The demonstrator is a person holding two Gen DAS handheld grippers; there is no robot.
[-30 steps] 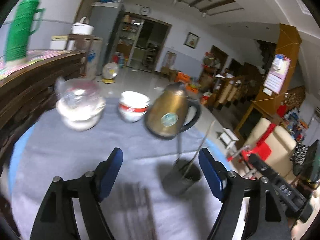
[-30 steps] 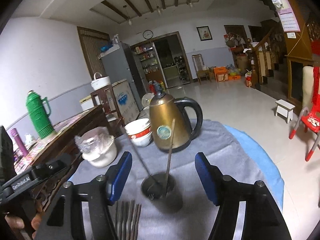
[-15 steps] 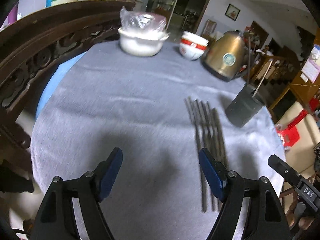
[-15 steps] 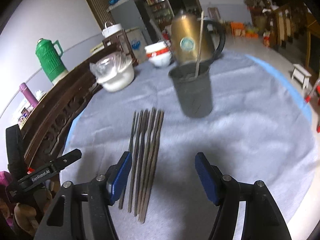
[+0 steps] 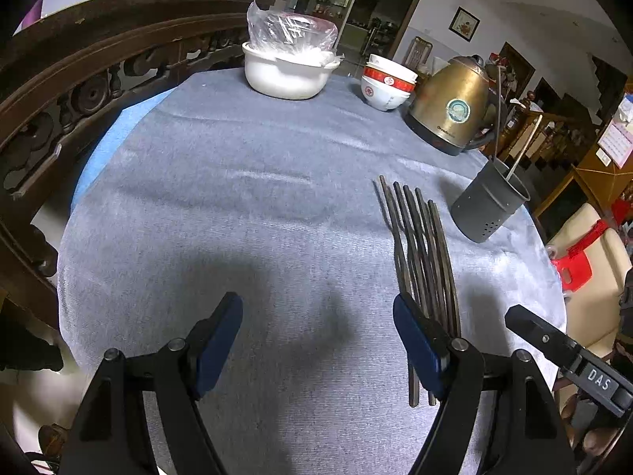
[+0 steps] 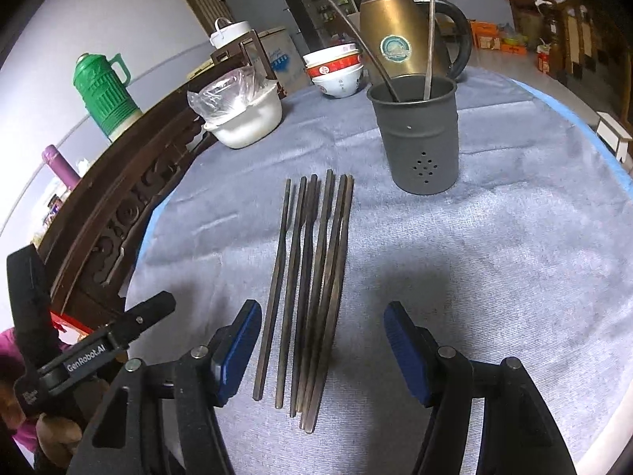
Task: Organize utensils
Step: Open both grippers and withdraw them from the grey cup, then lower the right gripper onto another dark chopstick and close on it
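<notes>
Several dark chopsticks [image 5: 423, 261] [image 6: 312, 277] lie side by side on the grey cloth. Beyond them stands a grey perforated holder [image 5: 488, 209] [image 6: 423, 146] with two sticks leaning in it. My right gripper [image 6: 322, 340] hovers over the near ends of the chopsticks. Its jaws are closing, with the bundle lying between them and the pads clear of it. My left gripper [image 5: 316, 340] is open over bare cloth, with the chopsticks just past its right finger [image 5: 415, 340]. Each gripper shows at the edge of the other's view.
A brass kettle [image 5: 451, 107], stacked red-and-white bowls [image 5: 385, 85] and a white pot under a plastic bag [image 5: 287, 67] stand at the far side. Carved dark wooden furniture [image 5: 79, 79] borders the left. A green thermos [image 6: 105, 87] sits behind it. The table's edge curves close on the right.
Both grippers have dropped and tipped down toward the table. The chopsticks, earlier low and small in view, now lie right under the right gripper, whose jaws have narrowed slightly.
</notes>
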